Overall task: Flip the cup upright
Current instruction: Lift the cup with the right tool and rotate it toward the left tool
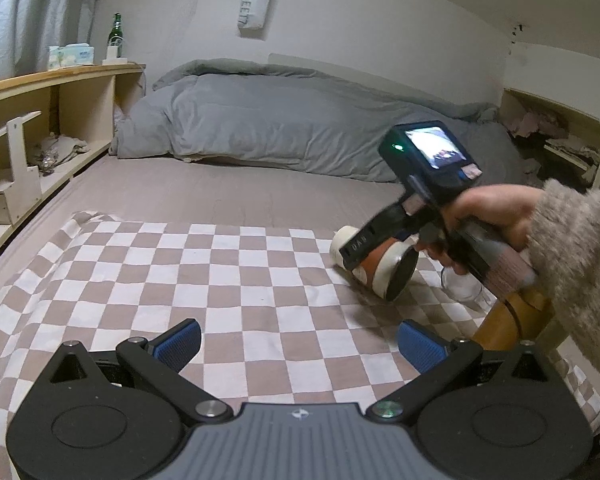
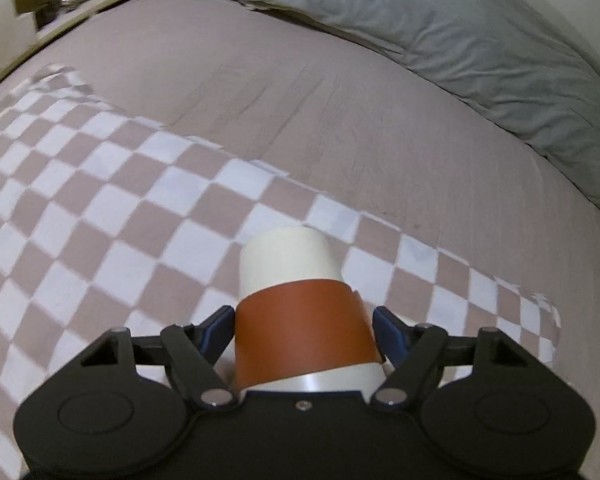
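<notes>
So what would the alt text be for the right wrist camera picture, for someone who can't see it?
A handheld right gripper clamps its blue fingers on the orange sleeve of a white cup, whose closed base points away from the camera. Beyond it a brown-and-white checkered cloth lies on a bed, with a grey duvet bunched along the far edge.

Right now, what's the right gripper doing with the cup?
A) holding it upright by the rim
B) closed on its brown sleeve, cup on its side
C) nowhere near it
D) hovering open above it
B: in the right wrist view the right gripper has its blue pads pressed on both sides of the cup at its brown sleeve, and the left wrist view shows the cup lying sideways over the checkered cloth.
</notes>
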The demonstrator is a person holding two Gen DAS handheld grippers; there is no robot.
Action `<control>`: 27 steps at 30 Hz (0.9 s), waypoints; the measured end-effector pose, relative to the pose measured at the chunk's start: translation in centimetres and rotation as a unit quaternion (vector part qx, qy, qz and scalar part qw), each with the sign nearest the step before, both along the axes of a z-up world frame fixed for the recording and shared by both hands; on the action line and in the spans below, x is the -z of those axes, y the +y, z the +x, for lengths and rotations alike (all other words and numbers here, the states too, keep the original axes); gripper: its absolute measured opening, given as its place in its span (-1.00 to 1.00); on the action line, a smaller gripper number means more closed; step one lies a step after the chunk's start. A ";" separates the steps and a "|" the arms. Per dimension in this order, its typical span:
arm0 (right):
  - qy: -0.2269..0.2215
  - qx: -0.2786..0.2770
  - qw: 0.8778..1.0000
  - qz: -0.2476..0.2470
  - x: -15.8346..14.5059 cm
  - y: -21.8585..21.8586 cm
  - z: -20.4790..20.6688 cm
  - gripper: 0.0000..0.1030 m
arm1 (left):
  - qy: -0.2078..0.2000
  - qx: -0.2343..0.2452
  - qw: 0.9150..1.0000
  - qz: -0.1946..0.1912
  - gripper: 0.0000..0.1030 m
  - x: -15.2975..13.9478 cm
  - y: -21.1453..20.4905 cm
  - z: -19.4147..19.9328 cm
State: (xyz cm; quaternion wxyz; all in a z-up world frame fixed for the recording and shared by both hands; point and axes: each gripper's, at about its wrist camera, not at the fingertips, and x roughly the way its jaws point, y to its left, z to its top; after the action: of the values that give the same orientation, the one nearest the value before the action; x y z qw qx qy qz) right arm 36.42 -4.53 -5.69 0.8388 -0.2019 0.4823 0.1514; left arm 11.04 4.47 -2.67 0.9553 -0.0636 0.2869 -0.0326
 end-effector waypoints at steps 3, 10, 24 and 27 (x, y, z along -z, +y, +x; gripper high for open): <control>-0.015 -0.046 0.999 0.008 -1.0 0.7 -2.6 0.46 | 0.006 -0.025 1.000 -0.005 1.00 -0.3 0.9 -0.5; -0.035 -0.211 0.977 0.010 -2.5 3.1 -10.8 0.46 | 0.020 -0.093 0.995 -0.029 1.00 -1.1 4.2 -2.0; -0.067 -0.342 0.937 -0.006 -0.7 6.1 -19.3 0.48 | 0.027 -0.131 0.991 0.003 1.00 1.0 8.7 1.8; -0.084 -0.333 0.939 -0.004 -1.0 5.5 -19.4 0.58 | 0.028 -0.112 0.993 0.019 1.00 2.0 7.9 3.6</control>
State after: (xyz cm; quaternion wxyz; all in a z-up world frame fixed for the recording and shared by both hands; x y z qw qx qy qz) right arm 17.02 0.98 -4.71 0.7767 -0.3667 0.3160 0.4030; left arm 14.63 12.39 -4.66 0.9457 -0.0780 0.3047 0.0813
